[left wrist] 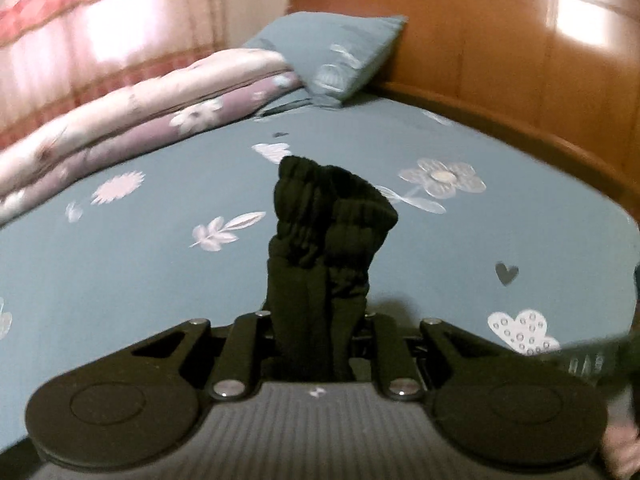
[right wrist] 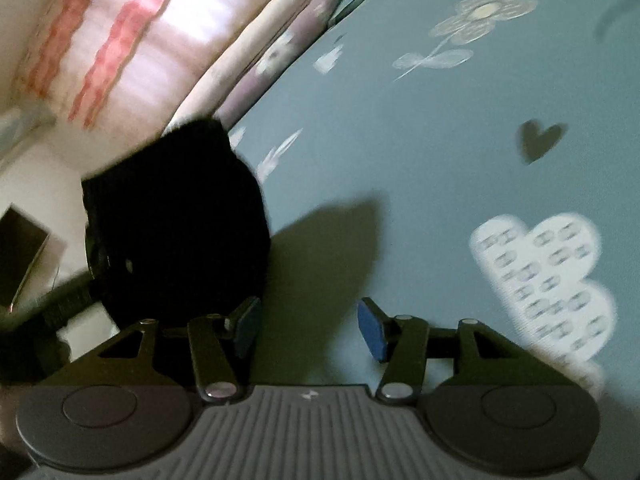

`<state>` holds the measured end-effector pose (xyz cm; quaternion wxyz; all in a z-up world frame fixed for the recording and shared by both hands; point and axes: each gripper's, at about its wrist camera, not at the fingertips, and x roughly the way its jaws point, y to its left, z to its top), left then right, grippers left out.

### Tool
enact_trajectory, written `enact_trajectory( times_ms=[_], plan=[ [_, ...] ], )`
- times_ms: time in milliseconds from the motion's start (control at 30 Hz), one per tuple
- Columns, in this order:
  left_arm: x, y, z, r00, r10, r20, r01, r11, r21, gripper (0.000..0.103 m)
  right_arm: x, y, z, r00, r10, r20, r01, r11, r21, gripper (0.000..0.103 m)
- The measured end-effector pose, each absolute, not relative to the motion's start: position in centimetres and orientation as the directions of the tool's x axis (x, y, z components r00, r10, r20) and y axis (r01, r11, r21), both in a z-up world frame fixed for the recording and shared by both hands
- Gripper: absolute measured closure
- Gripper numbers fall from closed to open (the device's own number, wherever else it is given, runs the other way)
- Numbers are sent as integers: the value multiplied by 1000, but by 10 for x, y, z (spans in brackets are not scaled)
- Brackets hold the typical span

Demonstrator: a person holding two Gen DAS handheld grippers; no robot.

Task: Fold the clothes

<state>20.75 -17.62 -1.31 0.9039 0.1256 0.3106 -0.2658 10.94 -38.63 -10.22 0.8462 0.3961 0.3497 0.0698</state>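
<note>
A black ribbed garment [left wrist: 332, 216] stands bunched up out of my left gripper [left wrist: 316, 320], which is shut on it above the blue-green flowered bed sheet [left wrist: 140, 288]. The cloth hides the left fingertips. In the right wrist view the same black garment [right wrist: 176, 220] shows as a dark mass at the left, above the sheet [right wrist: 440, 140]. My right gripper [right wrist: 308, 324] is open, its blue pads [right wrist: 370, 330] wide apart with nothing between them. It hovers low over the sheet, just right of the black garment.
A folded pink and purple quilt [left wrist: 140, 120] lies along the bed's far left side, and a blue-green pillow [left wrist: 332, 52] leans on the wooden headboard [left wrist: 500, 40]. A pink striped curtain [left wrist: 80, 20] hangs behind. A dark flat screen [right wrist: 20, 256] sits off the bed at left.
</note>
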Motion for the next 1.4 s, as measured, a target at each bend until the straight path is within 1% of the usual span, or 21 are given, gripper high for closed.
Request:
enact_trajectory(
  times_ms=[167, 400, 500, 667, 800, 1033, 1400],
  plan=[
    [206, -142, 5, 684, -406, -606, 504, 864, -10, 88, 112, -359, -95, 719, 416, -557, 123, 712, 691, 38],
    [183, -108, 23, 732, -384, -563, 437, 898, -44, 88, 113, -341, -80, 714, 424, -557, 94, 731, 676, 38],
    [181, -89, 26, 743, -359, -564, 389, 918, -71, 88, 114, -331, -76, 701, 445, -557, 65, 738, 671, 38],
    [173, -54, 28, 751, -329, -572, 320, 940, -120, 88, 119, -292, -68, 657, 464, -595, -8, 793, 610, 38],
    [172, -32, 26, 764, -309, -566, 269, 950, -155, 88, 121, -270, -65, 633, 482, -606, -46, 805, 592, 37],
    [171, 0, 25, 805, -243, -542, 181, 969, -166, 88, 121, -269, -67, 617, 478, -625, -48, 816, 576, 37],
    [171, 40, 22, 874, -78, -480, 38, 995, -94, 87, 123, -260, -70, 601, 465, -650, -41, 830, 556, 36]
  ],
)
